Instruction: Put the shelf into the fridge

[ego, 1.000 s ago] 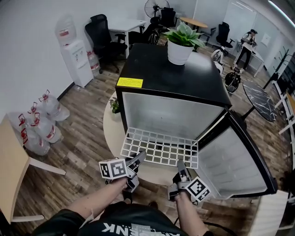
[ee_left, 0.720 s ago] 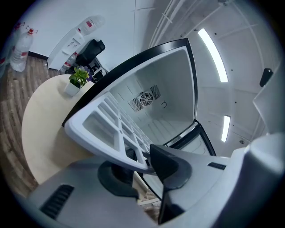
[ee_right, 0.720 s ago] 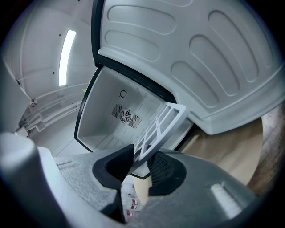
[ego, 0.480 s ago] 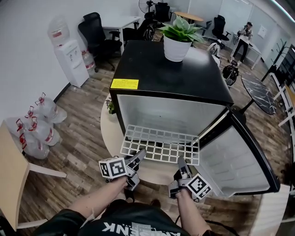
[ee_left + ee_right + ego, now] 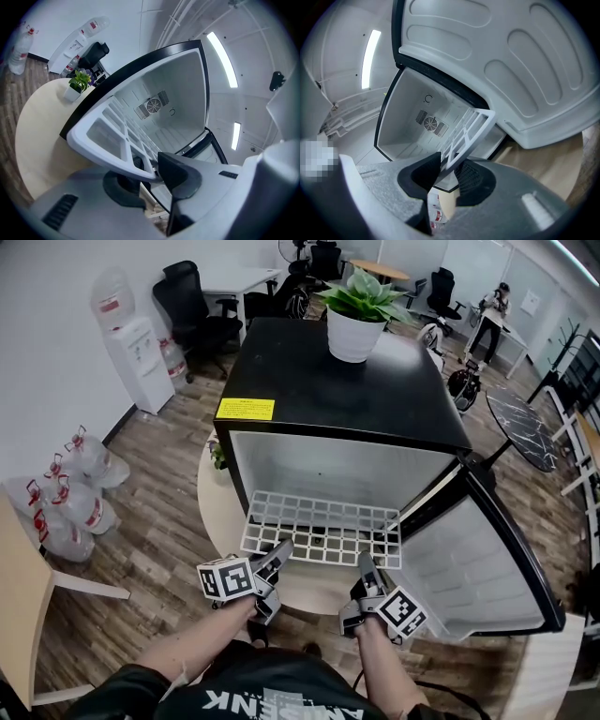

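The shelf [image 5: 323,529] is pinched at its near edge by the left hand-held gripper [image 5: 278,554], lower centre-left, and by the right hand-held gripper [image 5: 364,568], lower centre-right. Its far edge is just inside the open fridge [image 5: 347,390], barely changed from a second earlier.

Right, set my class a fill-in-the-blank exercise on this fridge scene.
The black mini fridge's door stands ____.
A green plant in a white pot stands on ____ of the fridge.
Counting the left gripper and right gripper, the number of grippers shut on the white plastic grid shelf is ____.
Missing words: open; top; two
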`<state>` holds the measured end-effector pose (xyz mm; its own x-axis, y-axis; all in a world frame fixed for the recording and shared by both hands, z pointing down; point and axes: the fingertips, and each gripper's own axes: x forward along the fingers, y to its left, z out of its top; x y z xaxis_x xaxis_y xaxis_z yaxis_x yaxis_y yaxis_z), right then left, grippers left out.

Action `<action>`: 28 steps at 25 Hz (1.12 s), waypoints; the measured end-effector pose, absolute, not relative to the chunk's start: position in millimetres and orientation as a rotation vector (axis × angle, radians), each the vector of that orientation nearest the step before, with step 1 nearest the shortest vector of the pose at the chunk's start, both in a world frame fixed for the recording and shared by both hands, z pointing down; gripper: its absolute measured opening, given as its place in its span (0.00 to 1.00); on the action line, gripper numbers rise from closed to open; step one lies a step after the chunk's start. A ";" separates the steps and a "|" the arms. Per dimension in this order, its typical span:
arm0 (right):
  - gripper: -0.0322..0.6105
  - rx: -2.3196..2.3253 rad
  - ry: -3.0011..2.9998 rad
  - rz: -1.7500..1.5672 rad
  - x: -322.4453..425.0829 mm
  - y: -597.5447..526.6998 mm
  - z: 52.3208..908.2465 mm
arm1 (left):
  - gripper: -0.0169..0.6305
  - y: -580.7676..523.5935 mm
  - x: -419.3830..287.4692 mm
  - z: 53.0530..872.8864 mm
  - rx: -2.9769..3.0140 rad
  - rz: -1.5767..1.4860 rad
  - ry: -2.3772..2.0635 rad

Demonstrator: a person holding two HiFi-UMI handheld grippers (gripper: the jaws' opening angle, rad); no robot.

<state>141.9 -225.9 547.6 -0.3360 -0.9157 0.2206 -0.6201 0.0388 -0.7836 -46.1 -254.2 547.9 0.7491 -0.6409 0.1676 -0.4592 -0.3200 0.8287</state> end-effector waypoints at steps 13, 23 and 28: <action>0.19 -1.487 1.923 -1.236 138.2 -233.4 541.6 | 0.17 -261.4 -45.6 541.3 1.980 -0.248 -0.869; 0.19 -1.440 1.872 -1.272 135.8 -237.3 541.0 | 0.17 -257.8 -42.5 542.4 1.951 -0.265 -0.859; 0.19 -1.444 1.861 -1.276 136.3 -239.8 541.4 | 0.17 -258.7 -42.8 542.1 1.944 -0.267 -0.860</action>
